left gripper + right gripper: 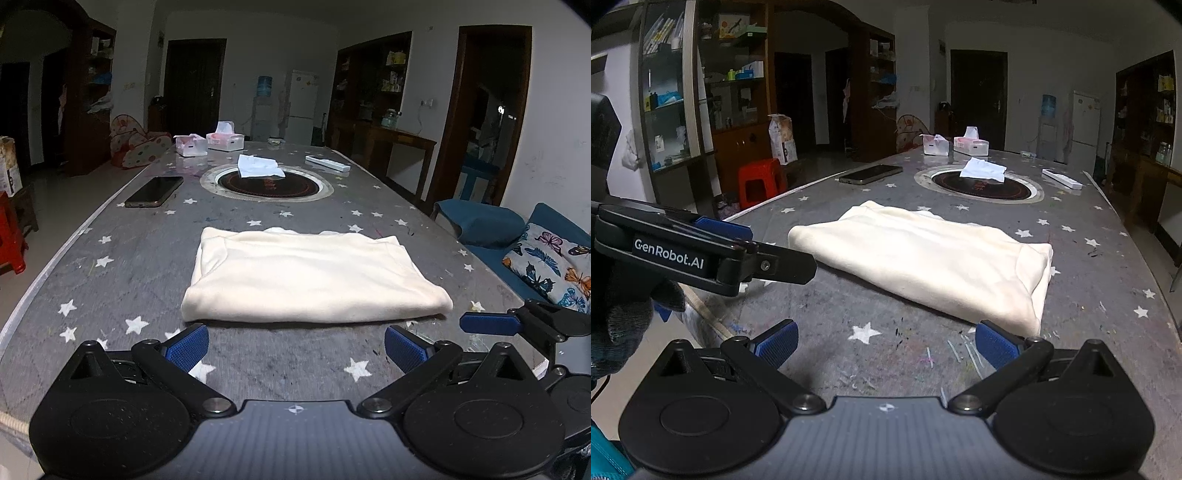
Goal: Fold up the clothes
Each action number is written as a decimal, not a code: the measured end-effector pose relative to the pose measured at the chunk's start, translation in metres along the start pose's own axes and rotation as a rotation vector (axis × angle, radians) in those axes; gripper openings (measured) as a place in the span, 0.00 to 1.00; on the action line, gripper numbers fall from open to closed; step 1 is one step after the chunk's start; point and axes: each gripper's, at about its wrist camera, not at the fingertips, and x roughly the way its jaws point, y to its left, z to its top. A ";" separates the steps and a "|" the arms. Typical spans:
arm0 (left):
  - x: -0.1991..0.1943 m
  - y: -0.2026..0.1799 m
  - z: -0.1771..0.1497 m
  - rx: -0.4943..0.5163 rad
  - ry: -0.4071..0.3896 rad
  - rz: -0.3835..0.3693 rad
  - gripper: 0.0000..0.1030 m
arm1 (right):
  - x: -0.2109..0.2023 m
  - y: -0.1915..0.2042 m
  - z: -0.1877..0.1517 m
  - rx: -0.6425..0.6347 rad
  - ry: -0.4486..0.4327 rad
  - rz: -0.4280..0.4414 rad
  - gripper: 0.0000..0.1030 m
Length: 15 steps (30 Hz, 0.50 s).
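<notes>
On the grey desk (122,280) with white stars, the folded cream garment (314,277) lies flat, just ahead of the left tool (295,345) and the right tool (886,345). Both tools are released, spread wide, grasping nothing.

left gripper (296,345): jaws wide, empty | right gripper (886,343): same, seemingly level

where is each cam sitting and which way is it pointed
Left wrist: on the left gripper, low over the near table edge, facing the folded cream garment; own open fingers show, right gripper's tip alongside.
Right wrist: on the right gripper, facing the garment's right end; left gripper alongside.
Shared: garment, phone, round burner.
</notes>
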 end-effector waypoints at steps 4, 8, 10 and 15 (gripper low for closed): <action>-0.003 -0.001 -0.002 -0.004 0.001 0.011 1.00 | -0.001 -0.001 -0.002 0.005 -0.008 0.008 1.00; -0.003 0.000 -0.002 -0.013 0.003 0.026 1.00 | -0.002 -0.003 -0.001 0.012 -0.020 0.019 1.00; -0.003 0.001 -0.002 -0.019 0.006 0.034 1.00 | -0.001 -0.004 0.000 0.015 -0.023 0.027 0.99; -0.001 0.005 0.000 -0.032 0.012 0.050 1.00 | 0.001 -0.002 0.004 -0.010 -0.031 0.047 0.96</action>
